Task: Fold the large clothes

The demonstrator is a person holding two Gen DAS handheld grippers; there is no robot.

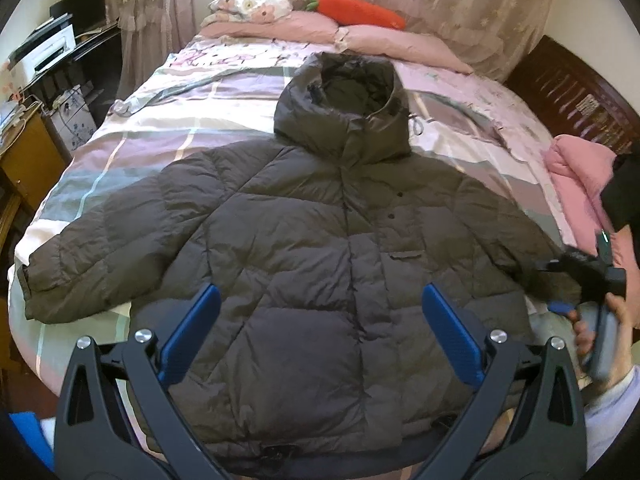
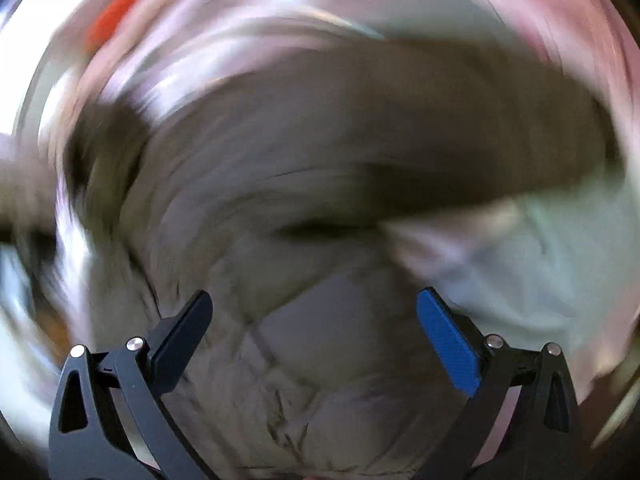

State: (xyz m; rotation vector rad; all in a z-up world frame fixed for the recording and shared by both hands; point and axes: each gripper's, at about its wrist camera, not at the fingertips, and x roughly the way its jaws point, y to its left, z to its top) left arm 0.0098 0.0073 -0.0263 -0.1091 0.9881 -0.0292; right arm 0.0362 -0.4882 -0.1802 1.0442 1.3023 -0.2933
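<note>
A dark grey-brown hooded puffer jacket (image 1: 312,240) lies flat, front up, on the bed, hood pointing away, both sleeves spread out. My left gripper (image 1: 320,304) is open and empty, hovering above the jacket's lower front near the hem. My right gripper (image 1: 560,304) shows at the right edge of the left wrist view, held in a hand by the jacket's right sleeve cuff. In the right wrist view the right gripper (image 2: 316,304) is open and empty above the jacket (image 2: 320,200); that view is heavily motion-blurred.
The bed (image 1: 120,152) has a pastel checked sheet, pink pillows (image 1: 380,36) and an orange carrot plush (image 1: 360,10) at the head. A dark wooden bed frame (image 1: 572,88) is at the right. A wooden cabinet (image 1: 28,164) and desk clutter stand at the left.
</note>
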